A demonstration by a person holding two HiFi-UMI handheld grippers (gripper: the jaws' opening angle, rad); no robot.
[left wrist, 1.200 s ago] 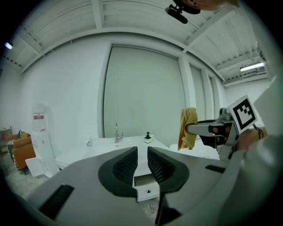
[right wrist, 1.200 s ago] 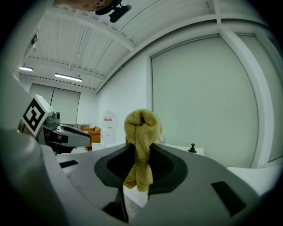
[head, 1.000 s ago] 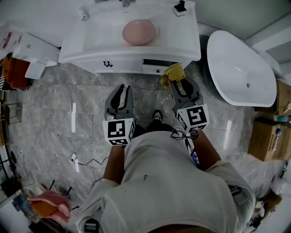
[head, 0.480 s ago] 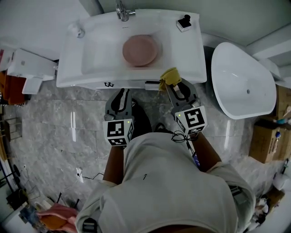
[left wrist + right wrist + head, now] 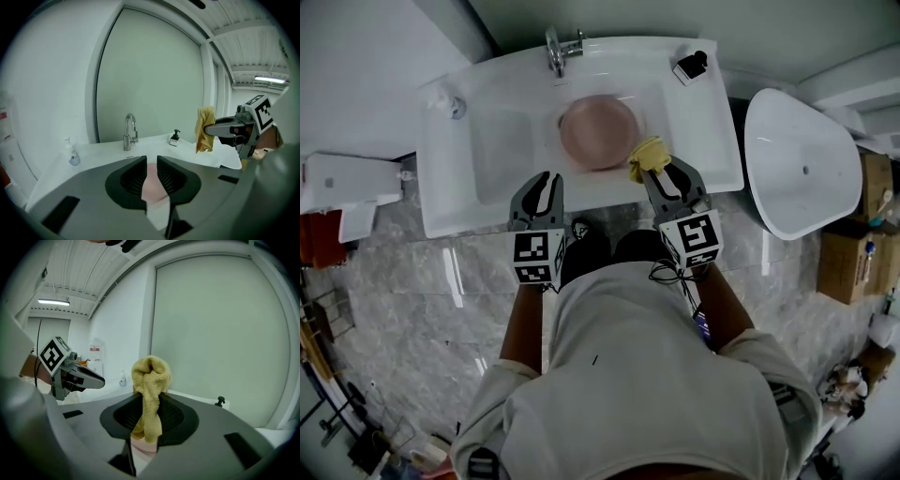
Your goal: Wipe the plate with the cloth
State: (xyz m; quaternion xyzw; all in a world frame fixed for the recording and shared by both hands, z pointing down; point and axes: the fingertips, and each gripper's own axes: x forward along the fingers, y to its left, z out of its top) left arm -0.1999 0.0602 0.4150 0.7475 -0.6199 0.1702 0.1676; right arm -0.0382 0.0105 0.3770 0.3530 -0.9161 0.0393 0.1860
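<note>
Little of the plate (image 5: 599, 132) shows outside the head view; it lies flat in the bowl of the washbasin (image 5: 487, 159), just in front of the tap (image 5: 557, 49), and its near right edge is covered there by the cloth (image 5: 649, 156); in the left gripper view only a pink strip of it appears through the gap between the jaws, and in the right gripper view only a pink scrap below the hanging cloth. Whether the cloth touches the plate cannot be told. The person's torso hides the floor in front of the washbasin and most of both forearms; a white fitting (image 5: 347, 183) to the left of the washbasin is cut off by the picture's edge and is hard to name.

The right gripper (image 5: 661, 169) hangs over the front right of the washbasin's bowl, its jaws pinched on the yellow cloth, which bunches above them and droops below; the left gripper (image 5: 546, 185) is over the washbasin's front rim, left of the plate, its jaws a narrow slit apart with nothing between them.

On the washbasin's back right corner stands a small pump dispenser (image 5: 691, 66); on its left shoulder a small bottle (image 5: 450, 105); to the right of the washbasin a white bathtub (image 5: 802, 169), and beyond that cardboard boxes (image 5: 848, 262), partly out of frame.
</note>
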